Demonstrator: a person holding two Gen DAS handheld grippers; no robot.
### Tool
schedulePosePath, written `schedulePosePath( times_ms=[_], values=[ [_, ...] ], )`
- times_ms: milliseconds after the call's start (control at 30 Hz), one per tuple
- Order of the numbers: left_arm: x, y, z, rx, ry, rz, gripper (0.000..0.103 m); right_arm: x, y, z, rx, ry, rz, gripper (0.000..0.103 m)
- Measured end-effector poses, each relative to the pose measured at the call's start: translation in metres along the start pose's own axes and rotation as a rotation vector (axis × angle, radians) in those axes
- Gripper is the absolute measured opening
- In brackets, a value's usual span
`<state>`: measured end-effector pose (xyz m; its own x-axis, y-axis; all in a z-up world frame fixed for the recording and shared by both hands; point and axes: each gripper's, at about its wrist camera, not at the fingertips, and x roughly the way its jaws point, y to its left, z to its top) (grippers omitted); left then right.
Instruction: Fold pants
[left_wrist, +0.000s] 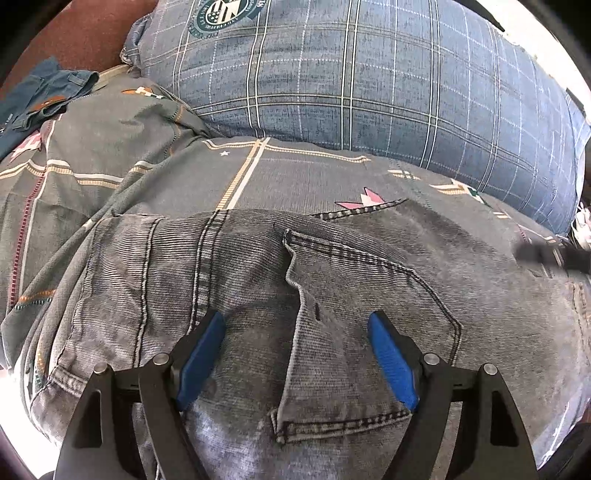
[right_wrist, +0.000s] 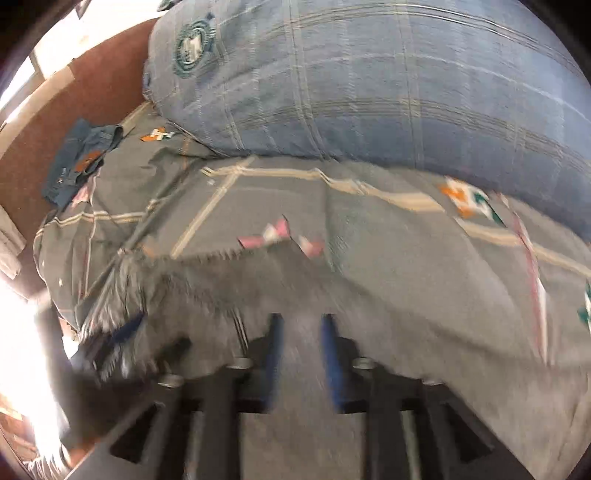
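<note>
Grey denim fills the lower half of my left wrist view: the pants (left_wrist: 303, 295) lie spread on the bedspread (left_wrist: 155, 173), back pocket (left_wrist: 354, 332) facing up, its stitched outline and one folded-over edge clear. My left gripper (left_wrist: 297, 321) hovers just over that pocket, jaws wide apart, blue pads (left_wrist: 201, 360) either side of the pocket fold. Nothing sits between them; I cannot tell whether the tips touch the cloth.

Right wrist view is badly motion-blurred. My right gripper (right_wrist: 301, 321) sits low over grey pants fabric (right_wrist: 258, 295). Its jaws stand at a narrow gap, blue pads (right_wrist: 330, 362) roughly parallel, with grey cloth visible in the gap. I cannot tell from the blur whether they pinch the cloth or merely stand above it. A dark smear with a streak of blue at lower left of this view looks like the other gripper, too blurred to read.

Surroundings, both views:
- blue plaid pillow (left_wrist: 369, 81) with a round green crest, lying along the far edge of the bedspread, touching it.
- blue garment (left_wrist: 44, 99), crumpled, at the far left corner, well apart from the pants.
- reddish-brown floor (right_wrist: 85, 92) beyond the bed.

No containers visible; the pocket's contents cannot be seen.
</note>
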<state>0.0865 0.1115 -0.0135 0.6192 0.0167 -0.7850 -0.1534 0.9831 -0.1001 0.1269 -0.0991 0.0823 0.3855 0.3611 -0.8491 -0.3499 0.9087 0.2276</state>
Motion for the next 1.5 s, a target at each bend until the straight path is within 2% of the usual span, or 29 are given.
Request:
schedulePosePath(
  times_ms=[33,67,100,133,167,233,300,367,467,633,767,967,1100,1233,1333,1500],
  values=[
    [-0.002,0.000,-0.001,-0.001,-0.002,0.004,0.081,0.001,-0.007,-0.010,0.012,-0.004,-0.025,0.080],
    [-0.002,0.000,-0.001,-0.004,-0.002,0.011,0.081,0.009,-0.015,-0.017,0.028,0.019,-0.052,0.084],
    [-0.002,-0.002,-0.001,-0.002,0.003,0.022,0.081,0.029,-0.034,-0.027,0.081,0.095,-0.066,0.084],
    [-0.001,-0.004,-0.001,0.006,0.011,0.037,0.081,0.035,-0.042,-0.029,0.114,0.092,-0.032,0.084],
    [-0.002,-0.007,0.000,0.017,0.015,0.045,0.081,0.027,-0.046,-0.029,0.126,0.036,-0.005,0.083],
    [-0.010,-0.011,0.000,0.032,0.013,0.055,0.081,0.008,-0.051,-0.025,0.194,0.006,0.038,0.083],
    [-0.019,-0.013,-0.001,0.029,0.003,0.048,0.081,-0.027,-0.058,-0.030,0.247,-0.122,0.086,0.083],
    [-0.031,-0.021,-0.002,0.032,-0.012,0.026,0.081,-0.050,-0.067,-0.044,0.295,-0.187,0.127,0.083],
    [-0.043,-0.043,-0.006,0.067,-0.011,-0.011,0.081,-0.076,-0.087,-0.078,0.377,-0.250,0.104,0.083],
    [-0.049,-0.094,-0.015,0.158,0.014,-0.038,0.081,-0.100,-0.126,-0.128,0.439,-0.255,-0.007,0.083],
    [-0.049,-0.127,-0.019,0.190,0.031,-0.057,0.081,-0.117,-0.165,-0.164,0.545,-0.267,0.002,0.083],
    [-0.049,-0.167,-0.024,0.233,0.043,-0.083,0.081,-0.145,-0.194,-0.194,0.647,-0.325,0.000,0.083],
    [-0.046,-0.183,-0.028,0.246,0.058,-0.107,0.081,-0.155,-0.216,-0.218,0.789,-0.343,0.087,0.083],
    [-0.041,-0.195,-0.028,0.243,0.072,-0.132,0.081,-0.158,-0.238,-0.232,0.905,-0.349,0.084,0.083],
    [-0.037,-0.203,-0.029,0.251,0.091,-0.147,0.081,-0.153,-0.255,-0.238,0.987,-0.305,0.124,0.083],
    [-0.031,-0.211,-0.029,0.258,0.106,-0.150,0.081,-0.144,-0.261,-0.231,1.006,-0.298,0.214,0.083]
  ],
)
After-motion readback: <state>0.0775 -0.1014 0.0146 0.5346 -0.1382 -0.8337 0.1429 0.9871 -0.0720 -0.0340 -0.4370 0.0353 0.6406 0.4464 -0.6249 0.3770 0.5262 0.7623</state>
